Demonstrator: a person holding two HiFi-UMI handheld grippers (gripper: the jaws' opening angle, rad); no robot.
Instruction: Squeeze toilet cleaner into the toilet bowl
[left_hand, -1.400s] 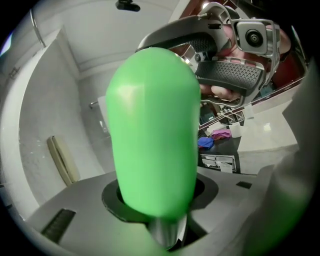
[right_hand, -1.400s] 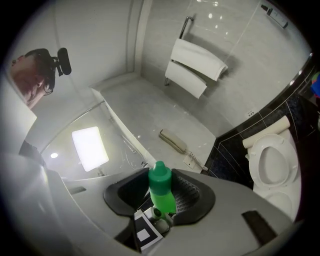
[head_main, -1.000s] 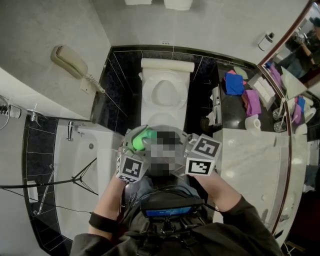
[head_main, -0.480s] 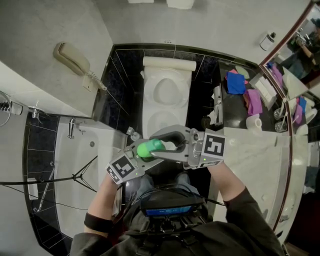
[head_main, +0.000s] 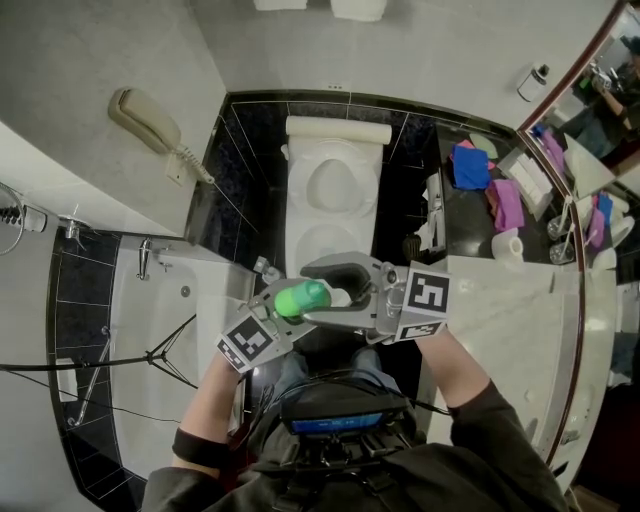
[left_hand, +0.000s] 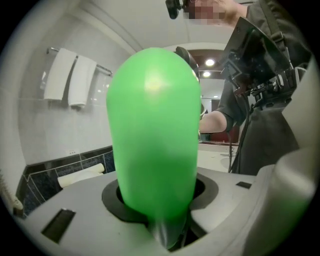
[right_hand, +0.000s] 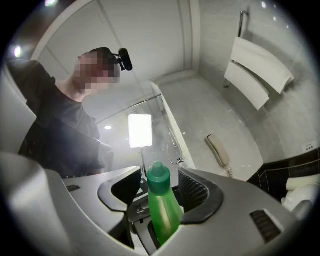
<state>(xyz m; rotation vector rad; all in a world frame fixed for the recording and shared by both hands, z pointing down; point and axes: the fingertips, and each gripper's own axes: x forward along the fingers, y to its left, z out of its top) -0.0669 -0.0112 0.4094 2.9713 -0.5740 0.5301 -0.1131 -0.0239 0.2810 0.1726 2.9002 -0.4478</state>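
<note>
Jutting across between the two claws, the green bottle (head_main: 300, 298) is clamped in the left claw (head_main: 272, 312); the right claw (head_main: 338, 290) has just been opening, its jaws loose around the bottle. The toilet (head_main: 335, 190) lies beyond both claws.

We see a green toilet cleaner bottle (head_main: 303, 297), a white toilet (head_main: 335, 185), black tiles (head_main: 250, 150), a blue cloth (head_main: 467, 167) and a purple cloth (head_main: 506, 203).

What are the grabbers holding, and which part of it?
The left gripper pinches the green bottle around its body. The right gripper's jaws have just been opening; the bottle stands between them, and the pads are clear of it.
</note>
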